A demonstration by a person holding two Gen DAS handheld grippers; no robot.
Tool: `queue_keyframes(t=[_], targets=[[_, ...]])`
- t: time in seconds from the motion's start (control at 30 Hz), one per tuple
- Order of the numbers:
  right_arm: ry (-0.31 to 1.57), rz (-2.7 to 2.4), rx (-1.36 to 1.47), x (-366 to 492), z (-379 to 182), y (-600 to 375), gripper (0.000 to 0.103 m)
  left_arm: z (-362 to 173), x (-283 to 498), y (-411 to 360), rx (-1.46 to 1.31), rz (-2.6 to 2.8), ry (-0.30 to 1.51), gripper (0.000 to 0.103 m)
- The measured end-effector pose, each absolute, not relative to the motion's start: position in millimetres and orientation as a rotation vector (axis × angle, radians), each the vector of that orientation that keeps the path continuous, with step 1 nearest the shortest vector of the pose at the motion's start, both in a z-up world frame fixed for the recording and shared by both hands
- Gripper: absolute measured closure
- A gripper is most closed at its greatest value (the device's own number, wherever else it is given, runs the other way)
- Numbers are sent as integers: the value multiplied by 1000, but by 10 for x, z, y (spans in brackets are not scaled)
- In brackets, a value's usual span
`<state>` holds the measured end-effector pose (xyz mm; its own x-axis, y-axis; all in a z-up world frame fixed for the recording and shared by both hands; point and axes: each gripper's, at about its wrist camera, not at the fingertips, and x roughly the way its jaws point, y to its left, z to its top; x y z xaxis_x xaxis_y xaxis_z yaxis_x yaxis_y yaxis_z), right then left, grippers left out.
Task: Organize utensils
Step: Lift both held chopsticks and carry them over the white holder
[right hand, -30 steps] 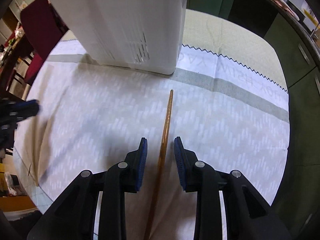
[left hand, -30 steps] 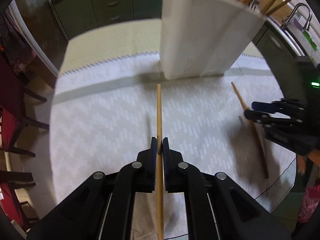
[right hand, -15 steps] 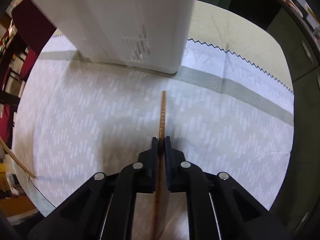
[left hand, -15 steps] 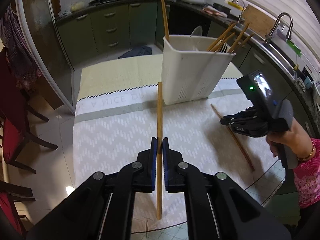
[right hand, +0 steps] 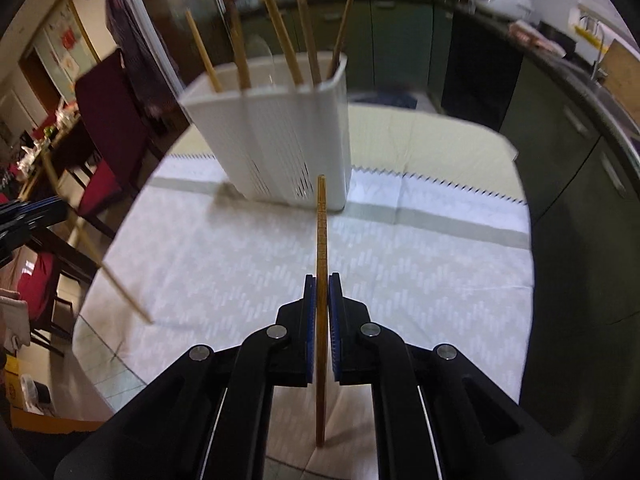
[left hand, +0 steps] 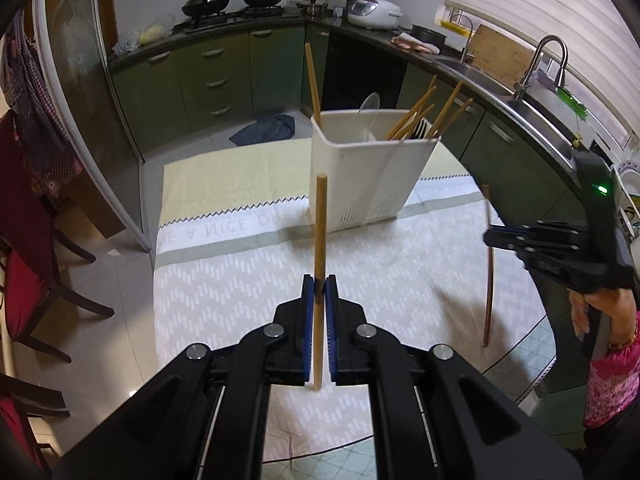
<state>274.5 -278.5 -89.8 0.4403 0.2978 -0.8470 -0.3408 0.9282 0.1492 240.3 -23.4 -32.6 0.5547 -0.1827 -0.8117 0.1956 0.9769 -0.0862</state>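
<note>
Left wrist view: the left gripper [left hand: 319,284] is clamped on a pale chopstick [left hand: 320,236], held clear of the tablecloth [left hand: 240,280] and pointing toward the white utensil holder [left hand: 368,176], which stands on the far part of the cloth and already contains several chopsticks [left hand: 420,114]. At right, the right gripper [left hand: 490,237] holds a darker chopstick [left hand: 489,280] upright.

Right wrist view: the right gripper [right hand: 321,284] is closed on the dark chopstick [right hand: 321,264], with the holder [right hand: 280,140] directly ahead; the left gripper [right hand: 60,208] and its pale chopstick [right hand: 100,264] appear at left.

Judged step: carrying both sticks to the holder. Each tip should be raised above the rim, then lowered steeply into a free slot, the arms approaching in turn to avoid crossing.
</note>
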Motion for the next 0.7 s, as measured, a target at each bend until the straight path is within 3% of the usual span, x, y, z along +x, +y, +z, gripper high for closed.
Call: queue_keyframes(t=[0.4, 0.7], targets=[[912, 449, -22, 2367, -281, -2972, 96, 55, 2454, -386, 32, -255, 894, 97], [798, 473, -28, 2307, 475, -2993, 96, 654, 2695, -446, 3, -283, 839, 97]])
